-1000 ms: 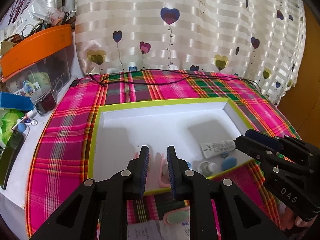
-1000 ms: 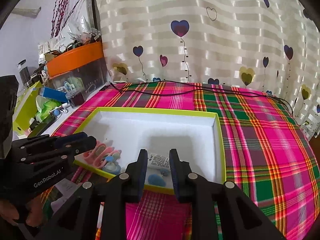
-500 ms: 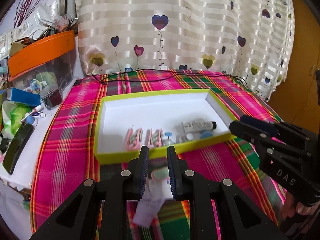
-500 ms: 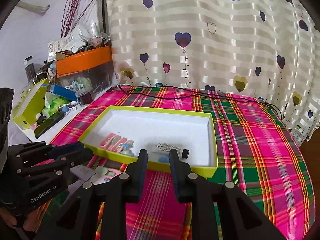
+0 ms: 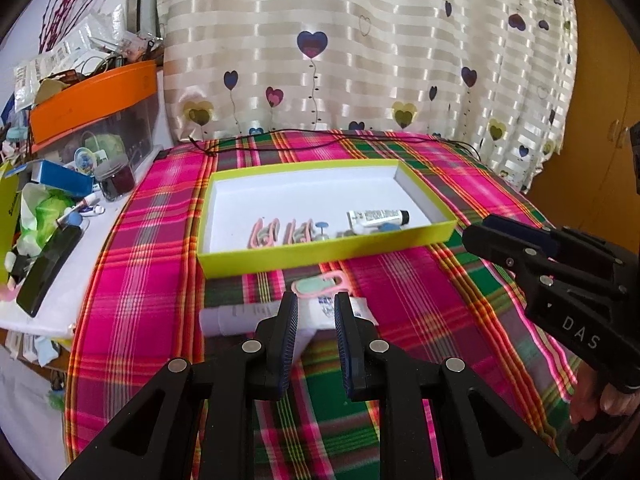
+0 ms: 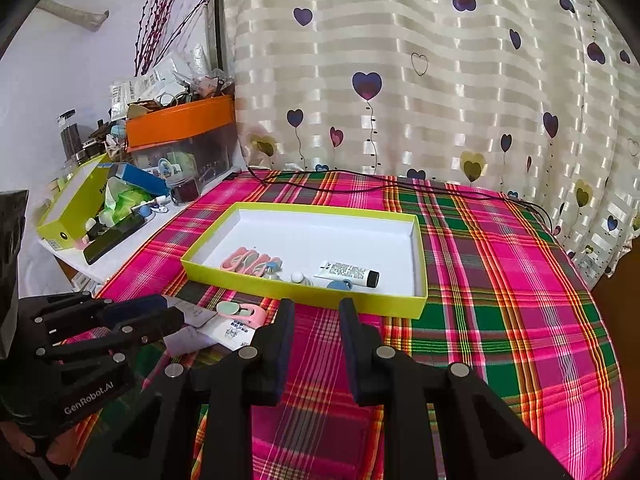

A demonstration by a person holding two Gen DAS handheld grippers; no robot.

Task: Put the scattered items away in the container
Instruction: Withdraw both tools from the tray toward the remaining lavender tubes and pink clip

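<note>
Left gripper (image 5: 316, 316) empty, jaws narrowly parted; right gripper (image 6: 316, 322) likewise. Just ahead of the left: flat paper packets (image 5: 248, 314) and beyond them a pink clip (image 5: 320, 285), short of the box (image 5: 328, 250). Packets look light, floppy, slippery: pinch an edge.
</note>
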